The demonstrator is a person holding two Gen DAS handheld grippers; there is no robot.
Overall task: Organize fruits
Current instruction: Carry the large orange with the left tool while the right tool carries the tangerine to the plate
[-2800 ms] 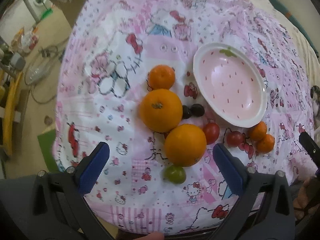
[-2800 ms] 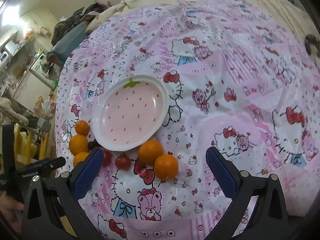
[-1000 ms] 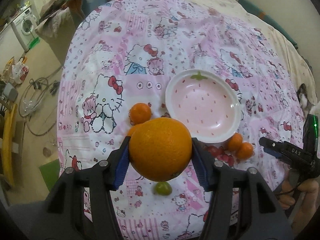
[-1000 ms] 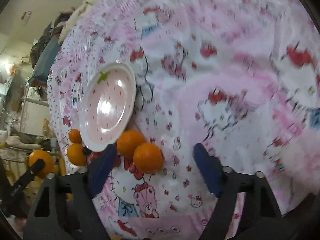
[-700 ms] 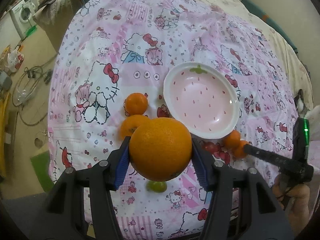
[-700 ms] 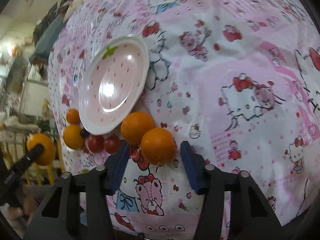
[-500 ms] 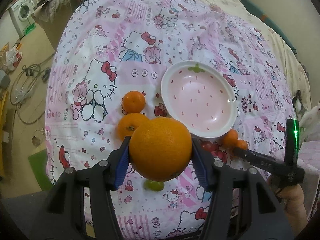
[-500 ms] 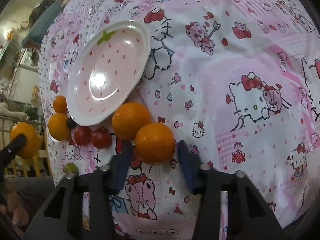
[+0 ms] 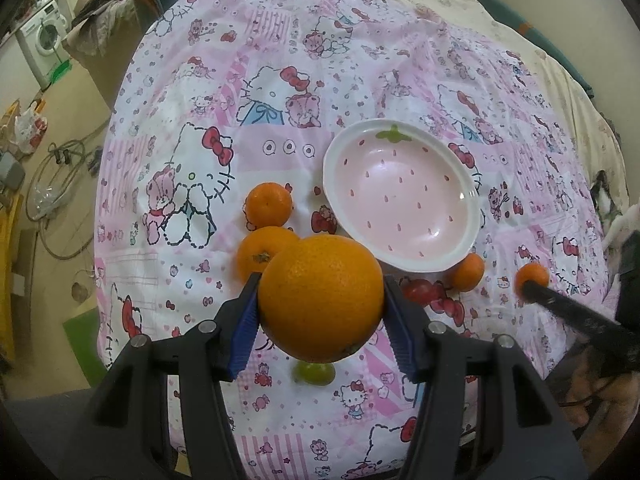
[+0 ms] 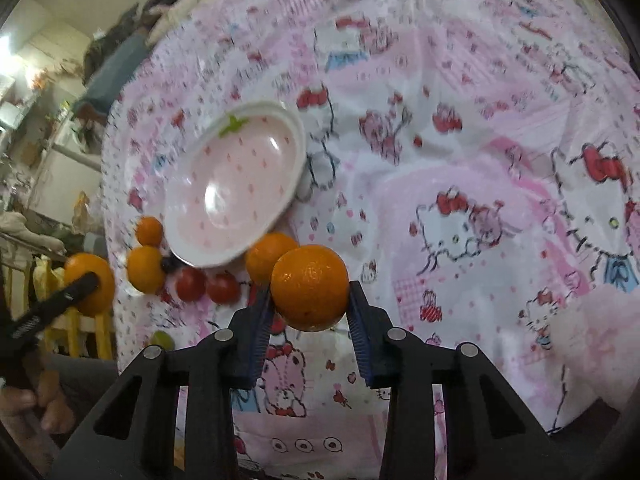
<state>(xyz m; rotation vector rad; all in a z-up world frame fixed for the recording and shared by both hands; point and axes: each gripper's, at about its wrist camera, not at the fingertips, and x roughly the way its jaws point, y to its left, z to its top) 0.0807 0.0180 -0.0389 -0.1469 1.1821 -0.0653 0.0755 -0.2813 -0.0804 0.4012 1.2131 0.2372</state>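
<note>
My left gripper [image 9: 320, 312] is shut on a large orange [image 9: 320, 296] and holds it above the cloth, near the front rim of the pink strawberry plate [image 9: 452, 260]. My right gripper [image 10: 308, 312] is shut on a small orange [image 10: 309, 286], lifted just off the cloth right of the plate [image 10: 276, 208]; it also shows in the left wrist view [image 9: 531, 276]. On the cloth lie two oranges [image 9: 268, 204] left of the plate, one small orange [image 9: 466, 272], two cherry tomatoes [image 10: 206, 286], dark grapes [image 10: 166, 266] and a green fruit [image 9: 314, 372].
The fruit lies on a round table under a pink Hello Kitty cloth [image 9: 200, 160]. Floor with cables and a washing machine [image 9: 44, 40] lies left of the table. A cream bed cover [image 9: 540, 60] lies beyond on the right.
My right gripper has closed on the front small orange and lifted it off the cloth. My left gripper still holds the large orange, drifting slightly.
</note>
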